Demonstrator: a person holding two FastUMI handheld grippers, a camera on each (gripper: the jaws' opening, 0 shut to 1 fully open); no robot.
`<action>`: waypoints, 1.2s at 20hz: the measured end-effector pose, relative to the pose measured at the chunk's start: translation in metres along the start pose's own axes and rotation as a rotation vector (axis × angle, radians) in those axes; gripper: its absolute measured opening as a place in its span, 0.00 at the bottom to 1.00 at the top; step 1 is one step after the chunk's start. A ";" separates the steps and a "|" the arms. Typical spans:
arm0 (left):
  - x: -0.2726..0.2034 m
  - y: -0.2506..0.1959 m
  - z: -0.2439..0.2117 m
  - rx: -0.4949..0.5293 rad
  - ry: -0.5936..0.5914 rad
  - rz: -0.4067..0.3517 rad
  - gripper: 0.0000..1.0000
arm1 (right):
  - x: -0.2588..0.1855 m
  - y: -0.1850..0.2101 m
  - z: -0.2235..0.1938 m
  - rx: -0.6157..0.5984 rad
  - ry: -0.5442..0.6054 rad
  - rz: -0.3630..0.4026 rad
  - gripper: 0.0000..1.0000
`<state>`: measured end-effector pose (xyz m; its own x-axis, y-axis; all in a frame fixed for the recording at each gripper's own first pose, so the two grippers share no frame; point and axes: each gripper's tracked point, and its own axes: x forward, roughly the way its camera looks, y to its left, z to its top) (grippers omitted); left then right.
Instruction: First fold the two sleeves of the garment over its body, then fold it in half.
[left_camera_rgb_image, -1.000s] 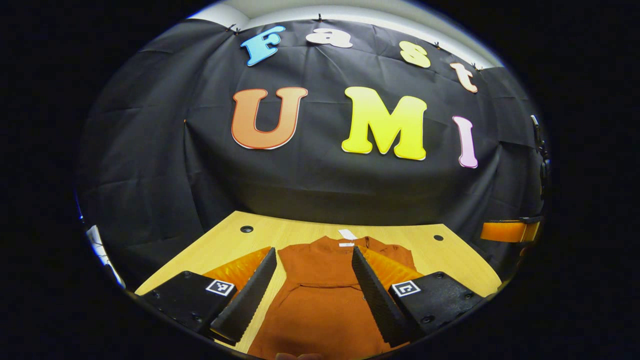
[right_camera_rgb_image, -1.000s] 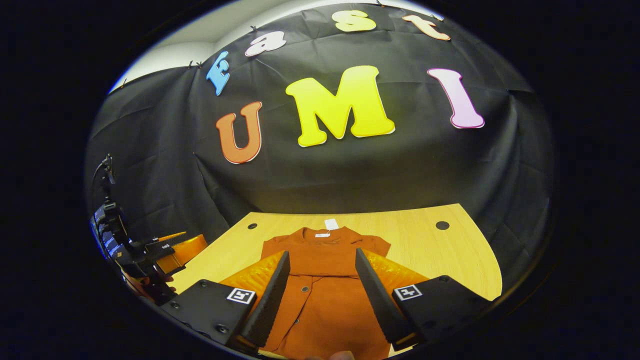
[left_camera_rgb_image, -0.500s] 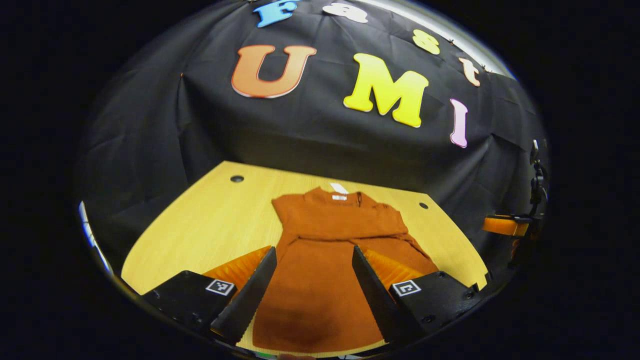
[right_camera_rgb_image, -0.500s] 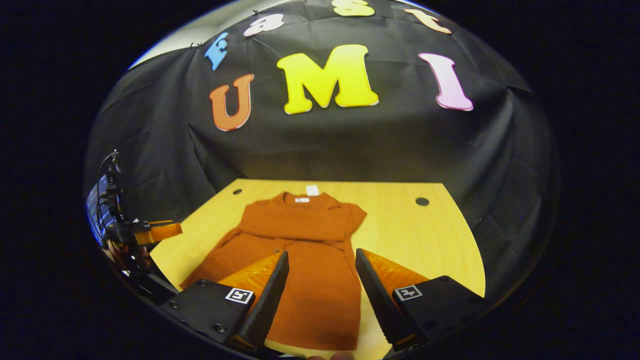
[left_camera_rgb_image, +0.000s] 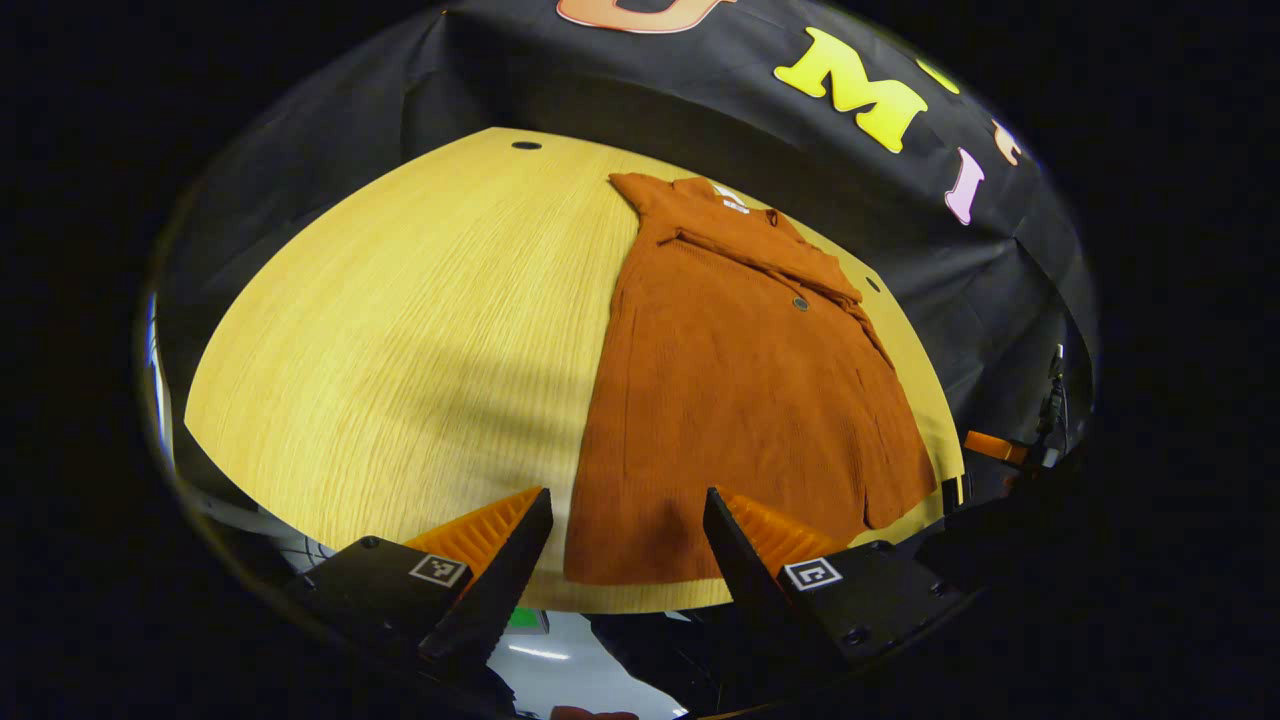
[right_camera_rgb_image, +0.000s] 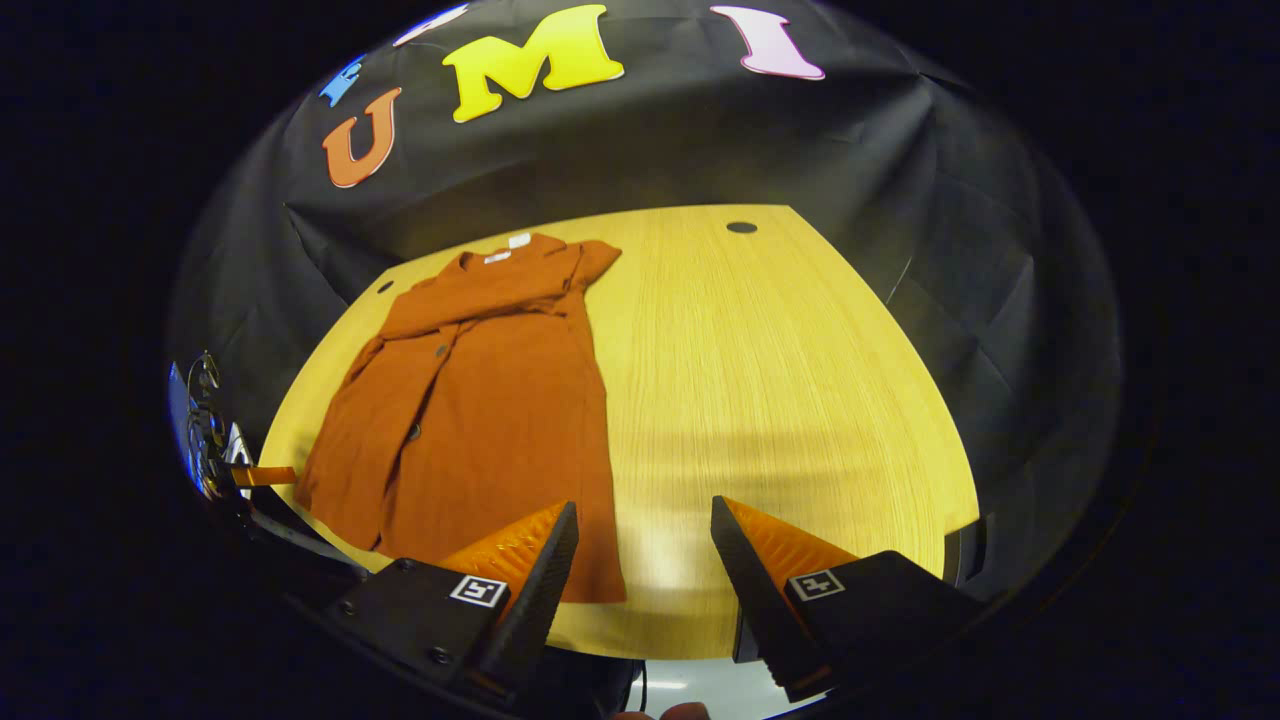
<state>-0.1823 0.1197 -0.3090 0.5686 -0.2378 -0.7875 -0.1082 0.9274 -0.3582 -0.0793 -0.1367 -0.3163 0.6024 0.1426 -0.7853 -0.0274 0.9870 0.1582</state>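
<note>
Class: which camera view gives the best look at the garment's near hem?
The left gripper view: the garment lies nearly centred ahead, its near hem running between the open fingers. In the right gripper view the garment sits off to the left, one finger covering part of the hem.

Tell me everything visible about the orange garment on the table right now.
The garment is rust-orange, of ribbed knit-looking fabric, with a button placket and a white tag at the collar. It lies flat on the wooden table, collar toward the booth wall, hem near the front edge. Both short sleeves look folded over the chest; the body is not yet halved. Nothing but the table touches it.
</note>
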 end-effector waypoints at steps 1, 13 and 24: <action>-0.001 -0.003 -0.002 -0.012 0.005 -0.003 0.99 | 0.003 0.001 -0.007 -0.001 0.014 -0.002 0.87; 0.007 -0.034 -0.015 0.008 0.011 -0.012 0.94 | 0.032 0.045 -0.047 -0.160 0.153 -0.040 0.85; 0.005 -0.046 0.004 0.033 0.029 0.001 0.06 | 0.021 0.064 -0.029 -0.003 0.201 0.062 0.01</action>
<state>-0.1715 0.0765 -0.2945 0.5447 -0.2446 -0.8022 -0.0818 0.9365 -0.3410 -0.0919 -0.0681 -0.3397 0.4287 0.2150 -0.8775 -0.0625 0.9760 0.2086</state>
